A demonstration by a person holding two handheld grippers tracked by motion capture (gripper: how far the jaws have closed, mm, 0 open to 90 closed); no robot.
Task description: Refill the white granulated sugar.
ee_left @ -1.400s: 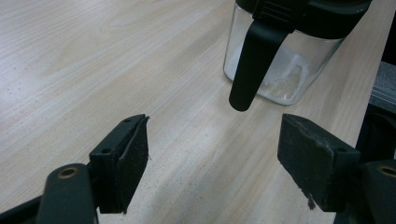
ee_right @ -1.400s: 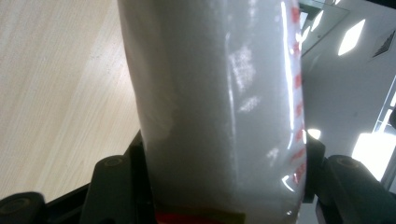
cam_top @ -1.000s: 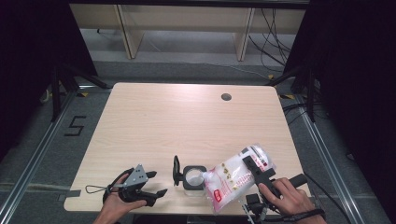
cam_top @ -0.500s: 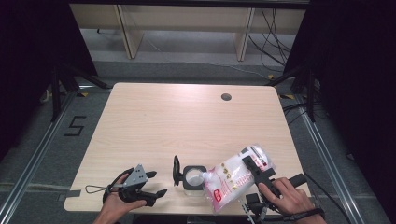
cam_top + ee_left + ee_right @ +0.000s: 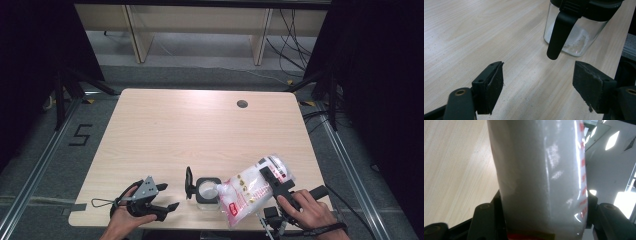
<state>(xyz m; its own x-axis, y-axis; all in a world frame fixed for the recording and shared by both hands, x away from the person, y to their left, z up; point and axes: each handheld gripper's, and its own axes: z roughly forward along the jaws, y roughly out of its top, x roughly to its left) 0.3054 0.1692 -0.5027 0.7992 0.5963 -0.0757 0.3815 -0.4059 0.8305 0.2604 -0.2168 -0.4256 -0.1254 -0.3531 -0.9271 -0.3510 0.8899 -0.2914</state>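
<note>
We clamp the soft, slippery bag (image 5: 250, 192) mid-body with the right gripper (image 5: 272, 181) — pouring into the jar (image 5: 207, 190) at the table's (image 5: 200, 130) near edge — left gripper (image 5: 165, 197) gapes empty

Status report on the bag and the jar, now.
Right gripper shut on bag, tilted, corner over open jar. Left gripper open, beside jar. Nothing in the way.

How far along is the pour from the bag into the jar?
Done: the jar stands open, its lid flipped aside, with a little white powder on its bottom in the left gripper view. In hand: the right claw clamps the bag, tilted with its corner at the jar's mouth. The left claw rests open nearby. Left: most of the powder sits in the bag.
</note>
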